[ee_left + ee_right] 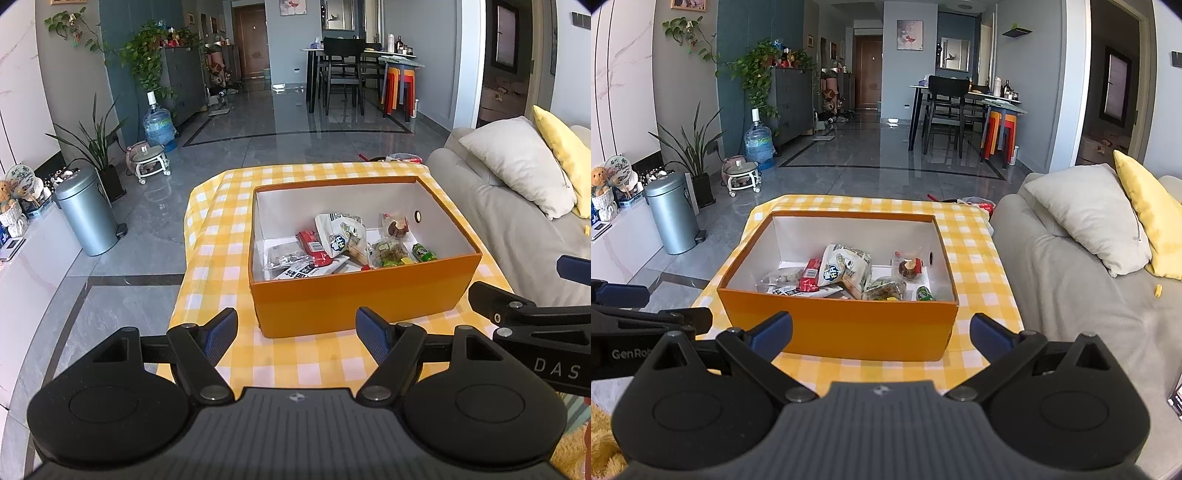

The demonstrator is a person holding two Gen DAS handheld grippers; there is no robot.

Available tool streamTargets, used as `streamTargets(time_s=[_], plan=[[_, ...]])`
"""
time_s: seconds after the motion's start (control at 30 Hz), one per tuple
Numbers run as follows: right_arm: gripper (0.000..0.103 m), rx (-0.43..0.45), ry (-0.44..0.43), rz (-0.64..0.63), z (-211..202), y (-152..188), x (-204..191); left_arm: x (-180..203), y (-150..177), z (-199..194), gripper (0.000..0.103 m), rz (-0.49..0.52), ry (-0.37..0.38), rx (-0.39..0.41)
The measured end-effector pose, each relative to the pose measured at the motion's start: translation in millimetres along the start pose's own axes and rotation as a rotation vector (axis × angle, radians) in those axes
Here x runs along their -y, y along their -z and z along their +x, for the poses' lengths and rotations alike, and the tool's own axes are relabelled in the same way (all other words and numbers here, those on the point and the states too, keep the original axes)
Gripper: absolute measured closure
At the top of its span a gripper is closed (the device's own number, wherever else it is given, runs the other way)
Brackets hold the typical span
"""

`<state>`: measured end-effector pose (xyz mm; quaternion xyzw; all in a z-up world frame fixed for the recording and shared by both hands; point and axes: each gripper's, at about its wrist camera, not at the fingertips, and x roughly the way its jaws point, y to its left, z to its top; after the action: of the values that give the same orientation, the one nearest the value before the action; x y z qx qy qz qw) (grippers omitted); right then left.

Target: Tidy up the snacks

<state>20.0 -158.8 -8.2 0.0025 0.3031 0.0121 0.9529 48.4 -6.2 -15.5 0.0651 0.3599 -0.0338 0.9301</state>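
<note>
Snacks point(846, 277) lie heaped in the orange box point(354, 295), which stands mid-worktop on the checked cloth point(229, 221), nearer the edge beside the sofa point(1071, 288). A few more packets point(975, 202) rest at the far corner. Left gripper point(295, 332) and right gripper point(881, 332) hover at the near edge, both released and empty. Collection appears nearly complete; the next move likely calls for reaching past the box to the far corner.

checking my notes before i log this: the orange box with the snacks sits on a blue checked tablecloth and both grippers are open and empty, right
Not quite. The tablecloth is yellow and white checked, not blue, as both wrist views show. The rest holds: the orange box holds the snacks, and the left gripper and right gripper are open and empty.
</note>
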Motion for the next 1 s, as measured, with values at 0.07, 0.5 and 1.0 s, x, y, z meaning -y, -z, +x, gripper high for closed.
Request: streamTargets(time_s=[0.07,0.5,1.0], plan=[[0.004,0.002,0.001,-0.002,-0.2,0.2,-0.4,0.6,0.1,-0.2,0.017,-0.004,-0.002,0.000],[0.004,0.008,0.002,0.000,-2.8,1.4,-1.8,0.0,-1.5,-0.7,0.017,-0.011,-0.002,-0.002],[0.004,0.014,-0.001,-0.006,-5.4,0.9,-4.1,-0.5,-1.4,-0.8,0.017,-0.012,-0.002,-0.001]])
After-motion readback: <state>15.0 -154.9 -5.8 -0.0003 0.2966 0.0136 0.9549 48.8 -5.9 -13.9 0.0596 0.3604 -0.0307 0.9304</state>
